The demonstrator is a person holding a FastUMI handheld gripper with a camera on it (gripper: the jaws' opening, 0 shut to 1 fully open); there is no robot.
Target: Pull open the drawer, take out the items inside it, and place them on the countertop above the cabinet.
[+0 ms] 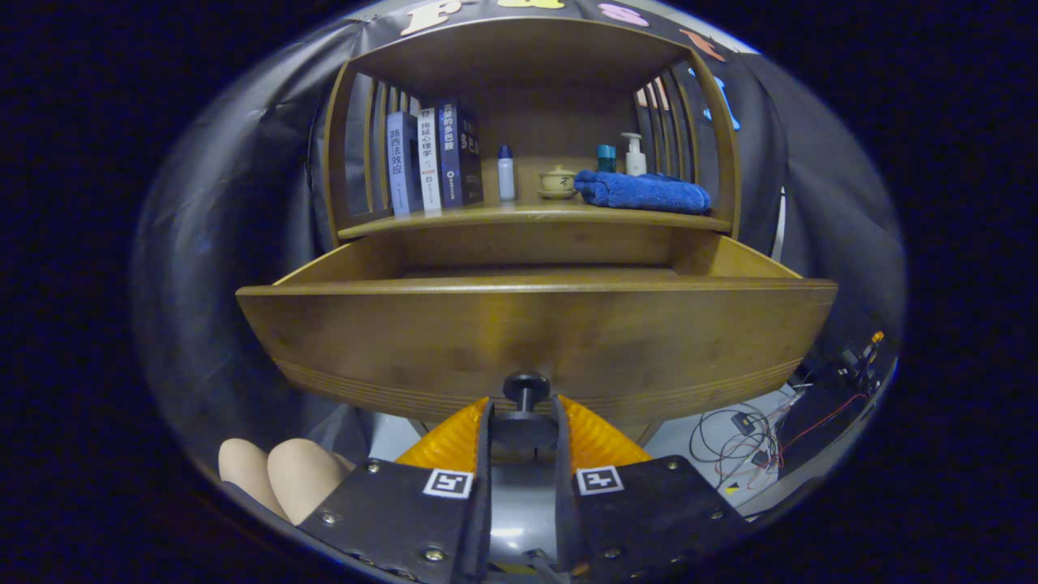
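two fingers point(485, 438) of the gripper point(524, 434) clenched on the drawer knob point(525, 388), with the pulled-out wooden drawer point(535, 332) straight ahead and above, long axis crosswise, inside hidden behind its front panel, countertop point(527, 214) higher beyond.

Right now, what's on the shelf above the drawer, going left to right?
books → small white bottle → little teapot → blue towel. Nearer, the gripper grips the open drawer's knob.

Books point(434, 158), bottles, teapot point(558, 180), blue towel point(645, 193).
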